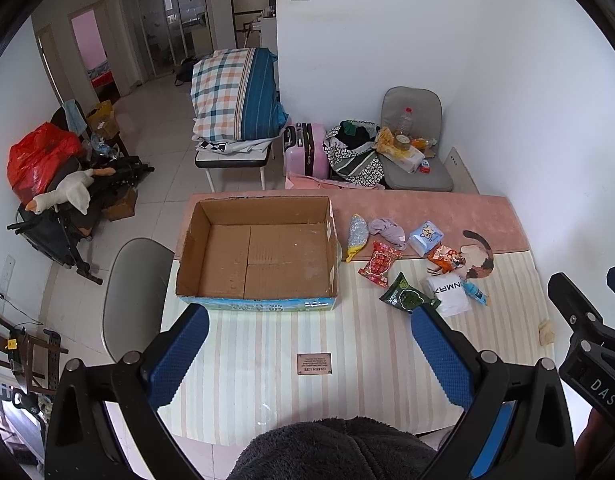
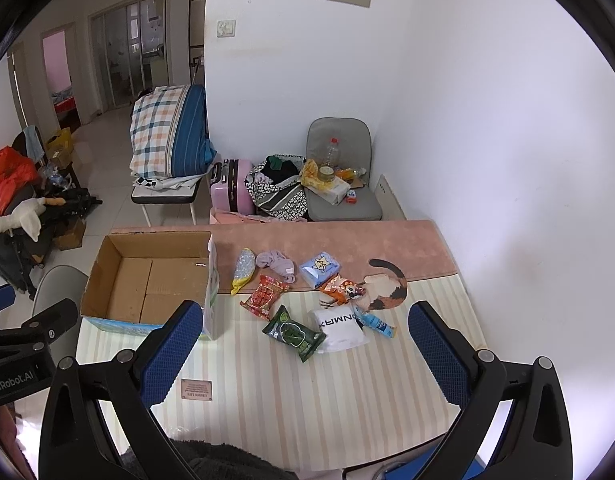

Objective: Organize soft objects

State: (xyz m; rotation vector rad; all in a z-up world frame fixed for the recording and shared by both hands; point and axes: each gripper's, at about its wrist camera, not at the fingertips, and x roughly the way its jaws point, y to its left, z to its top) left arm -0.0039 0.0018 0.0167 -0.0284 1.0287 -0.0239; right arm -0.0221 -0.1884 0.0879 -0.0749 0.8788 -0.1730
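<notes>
Soft items lie scattered right of the empty cardboard box [image 2: 147, 284] on the table [image 2: 307, 392]: green snack pouch [image 2: 293, 333] and white packet [image 2: 343, 329] nearest, red pouch [image 2: 264, 297], blue tissue pack [image 2: 319, 269] and lilac cloth [image 2: 277, 265] farther. All look light and crushable, the film pouches likely slippery; best pinched across a flat middle or sealed edge. Left gripper [image 1: 309, 344] and right gripper [image 2: 305, 344] both hover above the near table, jaws spread wide, holding nothing.

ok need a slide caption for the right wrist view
Open right gripper above a striped table, facing scattered soft packets such as a green snack pouch, beside an empty brown cardboard box.
</notes>
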